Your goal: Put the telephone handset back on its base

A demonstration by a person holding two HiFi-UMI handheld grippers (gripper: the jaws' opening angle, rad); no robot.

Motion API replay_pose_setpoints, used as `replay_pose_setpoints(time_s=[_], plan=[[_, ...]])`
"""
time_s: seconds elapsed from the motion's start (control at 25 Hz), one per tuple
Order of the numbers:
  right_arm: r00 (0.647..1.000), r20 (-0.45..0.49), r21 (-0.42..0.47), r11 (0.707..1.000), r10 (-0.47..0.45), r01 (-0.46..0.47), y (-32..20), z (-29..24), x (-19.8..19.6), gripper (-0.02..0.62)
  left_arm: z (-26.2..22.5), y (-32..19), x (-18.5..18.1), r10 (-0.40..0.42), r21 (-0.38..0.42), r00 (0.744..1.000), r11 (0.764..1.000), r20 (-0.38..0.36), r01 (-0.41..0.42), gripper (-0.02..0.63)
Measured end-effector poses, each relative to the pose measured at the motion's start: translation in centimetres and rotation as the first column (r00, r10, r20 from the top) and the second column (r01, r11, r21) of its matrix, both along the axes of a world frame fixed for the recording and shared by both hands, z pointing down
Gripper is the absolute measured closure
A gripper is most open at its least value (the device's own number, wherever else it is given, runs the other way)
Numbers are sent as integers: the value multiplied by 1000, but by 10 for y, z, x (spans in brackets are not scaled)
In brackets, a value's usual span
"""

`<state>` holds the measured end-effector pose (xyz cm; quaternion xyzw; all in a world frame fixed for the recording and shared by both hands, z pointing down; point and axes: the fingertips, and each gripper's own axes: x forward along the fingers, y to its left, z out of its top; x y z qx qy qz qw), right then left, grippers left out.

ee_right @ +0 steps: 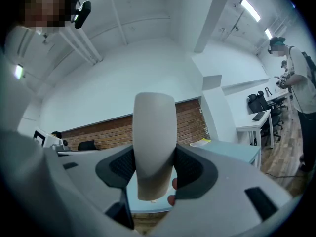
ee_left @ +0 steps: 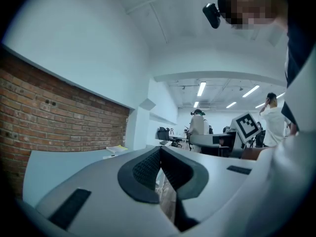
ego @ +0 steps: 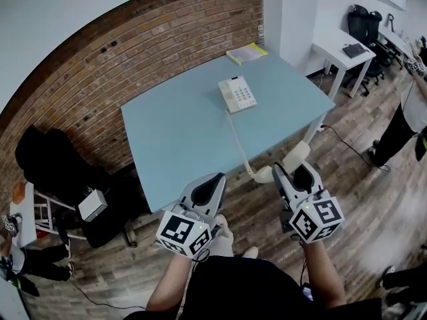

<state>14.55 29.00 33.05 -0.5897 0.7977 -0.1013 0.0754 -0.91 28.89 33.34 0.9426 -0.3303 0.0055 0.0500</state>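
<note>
The white telephone base (ego: pixel 237 94) with its keypad lies on the far half of the light-blue table (ego: pixel 180 139). A coiled cord (ego: pixel 239 142) runs from it over the table's near edge to the white handset (ego: pixel 294 157). My right gripper (ego: pixel 291 172) is shut on that handset, in the air just off the table's near right edge. In the right gripper view the handset (ee_right: pixel 154 147) stands upright, pressed between the dark pads (ee_right: pixel 190 169). My left gripper (ego: pixel 212 187) hovers at the table's near edge, shut and holding nothing; in the left gripper view its jaws (ee_left: pixel 160 169) meet.
A yellow-and-white book (ego: pixel 245 53) lies at the table's far corner by the brick wall (ego: pixel 133 59). A white desk (ego: pixel 343 52) with black chairs stands at the back right, a person (ego: pixel 407 115) beside it. Dark bags (ego: pixel 50 162) and a white box (ego: pixel 92 205) are at the left.
</note>
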Motion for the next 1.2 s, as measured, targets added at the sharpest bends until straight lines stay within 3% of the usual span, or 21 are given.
replay_pose_setpoints(time_s=[0.12,1.2], plan=[[1000,4,2,1000,-6,6,-7,-1,-5,368,-3,-7,-5,-2,-12,999,1000,-35,1,597],[1000,12,-27,1000,14,-14,-109,10,-8,368,17,-121,-12,-4,-59,999,998,-37,2,597]])
